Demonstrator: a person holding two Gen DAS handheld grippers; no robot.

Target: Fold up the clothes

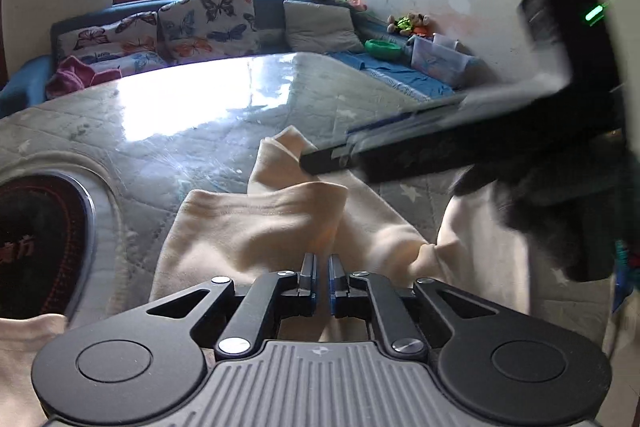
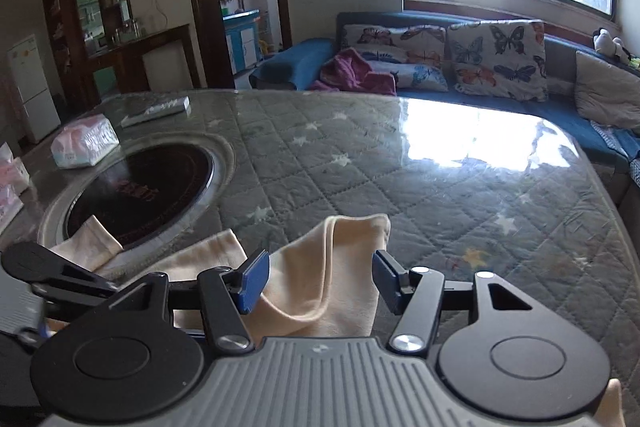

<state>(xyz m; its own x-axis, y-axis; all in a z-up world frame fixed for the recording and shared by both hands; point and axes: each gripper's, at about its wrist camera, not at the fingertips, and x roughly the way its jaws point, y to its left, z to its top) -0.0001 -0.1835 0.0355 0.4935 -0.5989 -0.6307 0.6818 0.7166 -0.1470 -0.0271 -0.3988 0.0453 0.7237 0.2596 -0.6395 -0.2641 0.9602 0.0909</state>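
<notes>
A cream garment (image 1: 256, 227) lies bunched on the glass-topped table. My left gripper (image 1: 322, 267) is shut on a fold of the cream garment at its near edge. My right gripper (image 2: 320, 277) is open, with a raised fold of the garment (image 2: 340, 267) standing between its blue pads (image 2: 254, 281), which do not press it. In the left wrist view the right gripper (image 1: 320, 163) reaches in from the right, blurred, its tip at the garment's raised far corner.
The table (image 2: 400, 179) has a quilted grey cover under glass and a round dark inset burner (image 2: 140, 183) at the left. A tissue pack (image 2: 86, 143) and a remote (image 2: 156, 111) lie beyond it. A blue sofa (image 2: 500, 67) with butterfly cushions stands behind.
</notes>
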